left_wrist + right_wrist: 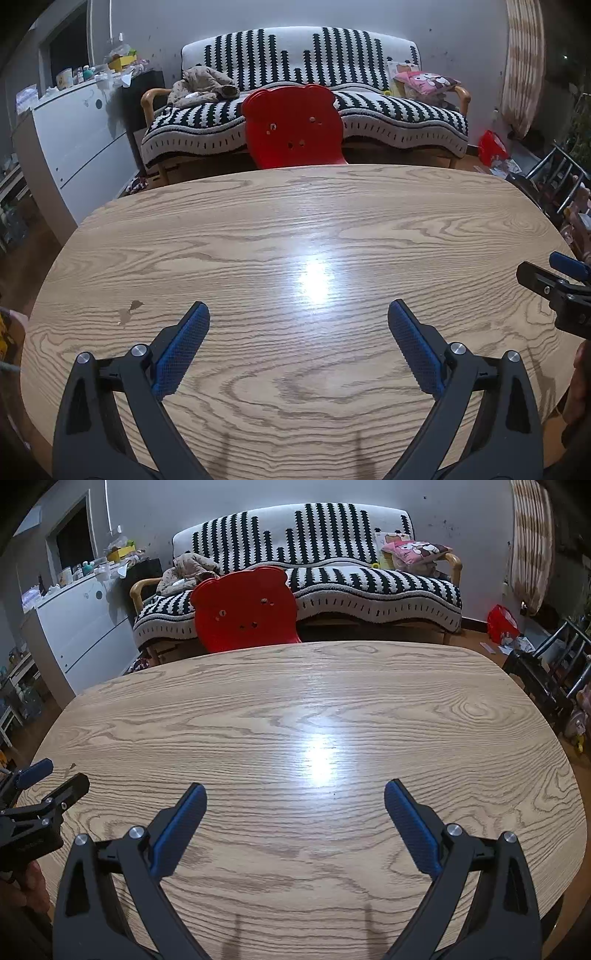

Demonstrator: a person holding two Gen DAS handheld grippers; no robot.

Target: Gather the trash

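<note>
The left gripper (298,314), black-framed with blue ribbed pads, has its jaws spread wide with nothing between them. Its fingers (184,343) point forward over the bare surface of the light wood-grain oval table (258,229), angled slightly downward. The right gripper (295,794), of the same build, likewise has its jaws wide apart and empty, aimed the same way over the table. In the left wrist view the right gripper appears at the right edge, beside the left gripper and apart from it; part of a hand (581,391) shows below it. In the right wrist view the left gripper appears at the left edge, with a hand (33,886) beneath it.

No trash item can be identified on the table top in either view, so its direction, long axis and appearance cannot be told. The surface carries only a bright light reflection (314,284) near the centre and a small brown chipped mark (129,310) towards the left.

Beyond the far table edge stands a red plastic bear-shaped chair back (293,125). Behind it is a sofa with a black-and-white striped cover (303,66), bearing a beige bundle of cloth (203,86) at left and a pink cushion (424,83) at right. A white cabinet (77,140) stands at left. A red bag (491,146) and scattered papers lie on the floor at right.
</note>
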